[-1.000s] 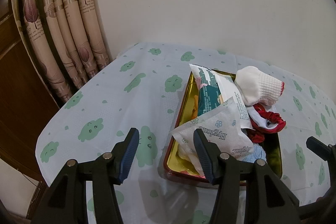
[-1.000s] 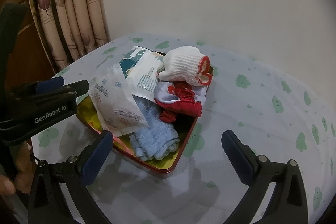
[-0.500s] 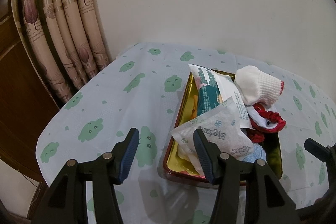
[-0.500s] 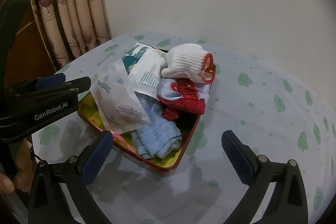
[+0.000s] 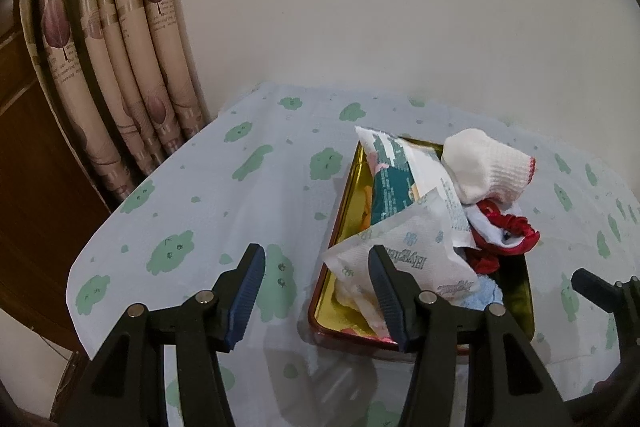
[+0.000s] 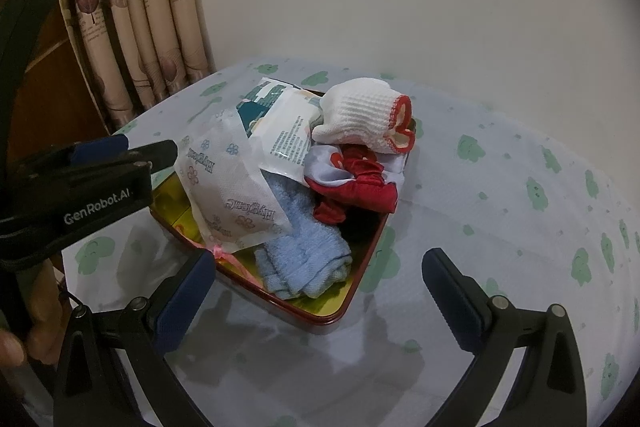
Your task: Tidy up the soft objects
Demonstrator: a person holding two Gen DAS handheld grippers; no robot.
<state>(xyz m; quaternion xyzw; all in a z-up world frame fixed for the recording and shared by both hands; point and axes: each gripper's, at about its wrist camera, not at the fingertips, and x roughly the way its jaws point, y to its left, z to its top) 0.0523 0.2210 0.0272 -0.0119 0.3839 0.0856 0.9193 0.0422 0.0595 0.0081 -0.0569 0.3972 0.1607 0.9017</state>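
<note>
Both jaws stand apart with nothing between them: the left gripper [image 5: 316, 285] moderately wide, the right gripper [image 6: 316, 285] wider. Between them on the cloud-print tablecloth [image 6: 500, 211] sits a shallow rectangular gold tin tray with a red rim [image 6: 362, 259], heaped with a crinkly white tissue packet [image 6: 232, 195], fluffy blue towel [image 6: 304, 251], shiny red cloth [image 6: 360, 187] and ribbed white sock [image 6: 360, 111]. Bare cloth lies on either side.

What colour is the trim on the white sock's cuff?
Red, on the sock atop the pile; clearest in the right wrist view.
</note>
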